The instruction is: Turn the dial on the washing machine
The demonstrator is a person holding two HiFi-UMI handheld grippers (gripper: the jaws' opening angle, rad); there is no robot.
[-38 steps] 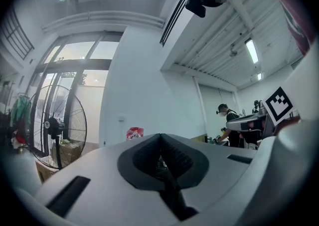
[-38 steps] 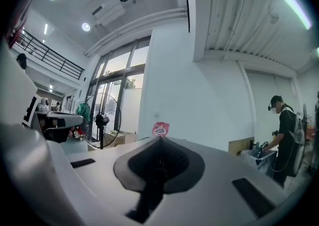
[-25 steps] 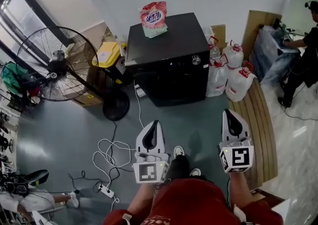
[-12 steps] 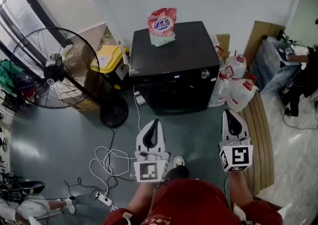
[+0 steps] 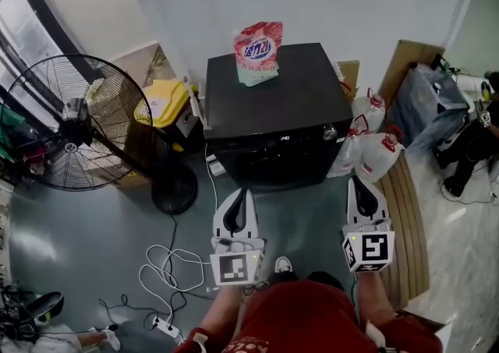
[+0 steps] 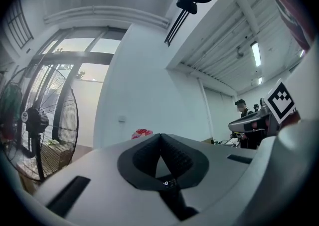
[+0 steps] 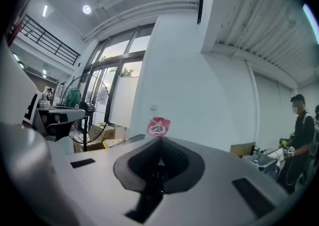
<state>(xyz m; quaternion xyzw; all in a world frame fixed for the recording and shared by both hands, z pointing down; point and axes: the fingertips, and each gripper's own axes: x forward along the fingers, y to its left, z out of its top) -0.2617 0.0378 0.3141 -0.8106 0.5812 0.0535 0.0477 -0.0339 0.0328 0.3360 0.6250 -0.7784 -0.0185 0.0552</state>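
The black washing machine stands against the white wall, straight ahead in the head view. Its silver dial sits at the right end of the front control strip. A red and white detergent bag stands upright on its lid, and shows over the jaws in both gripper views. My left gripper and right gripper are held side by side, short of the machine's front, pointing at it. Both are shut with nothing between the jaws. The right gripper is roughly in line with the dial but well apart from it.
A large floor fan stands at the left, beside a yellow bin. White jugs and a wooden pallet lie right of the machine. Cables and a power strip trail over the floor. A person stands at the far right.
The washing machine has come closer and lower in the head view as I walk toward it. Both grippers keep their pose, shut, and are nearer its front.
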